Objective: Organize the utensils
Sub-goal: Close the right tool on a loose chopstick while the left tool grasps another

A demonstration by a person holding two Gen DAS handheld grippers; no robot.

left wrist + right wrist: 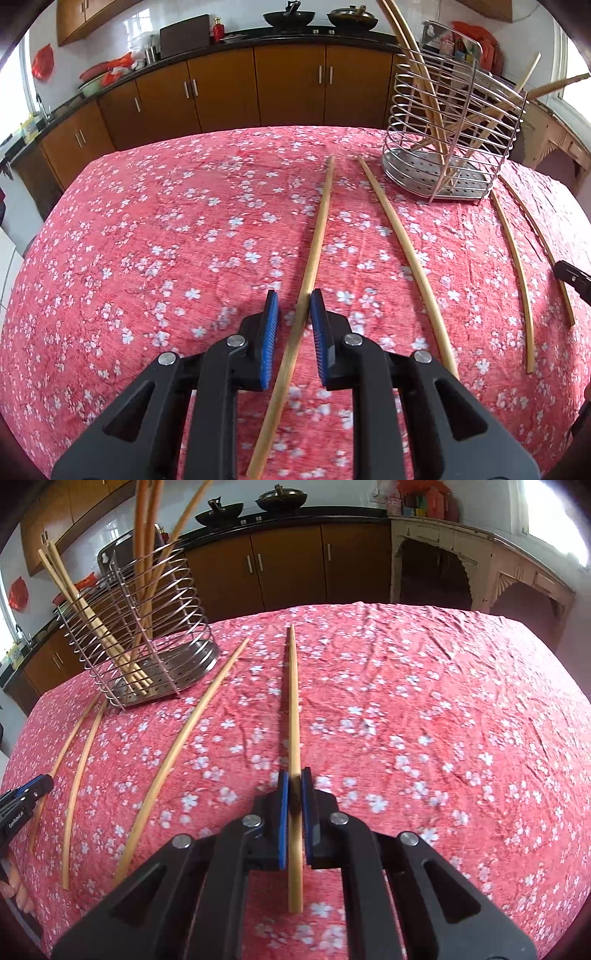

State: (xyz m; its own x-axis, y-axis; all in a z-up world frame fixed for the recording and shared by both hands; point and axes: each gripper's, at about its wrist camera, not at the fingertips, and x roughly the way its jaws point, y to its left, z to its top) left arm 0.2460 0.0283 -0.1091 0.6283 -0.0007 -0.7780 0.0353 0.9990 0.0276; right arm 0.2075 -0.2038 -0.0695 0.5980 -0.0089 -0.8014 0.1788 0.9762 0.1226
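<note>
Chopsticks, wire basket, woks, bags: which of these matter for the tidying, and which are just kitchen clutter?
Part of the job:
loose chopsticks on the tablecloth
wire holder with chopsticks in it
left gripper
right gripper

Just lying about:
woks
red bottle
red bags

Ahead-right of left gripper (293, 325): wire rack (454, 147) blocks, sticks poking out top. Ahead-left of right gripper (294, 805) same rack. Cloth (166, 240) left of left gripper open, cloth right of right gripper open.
</note>
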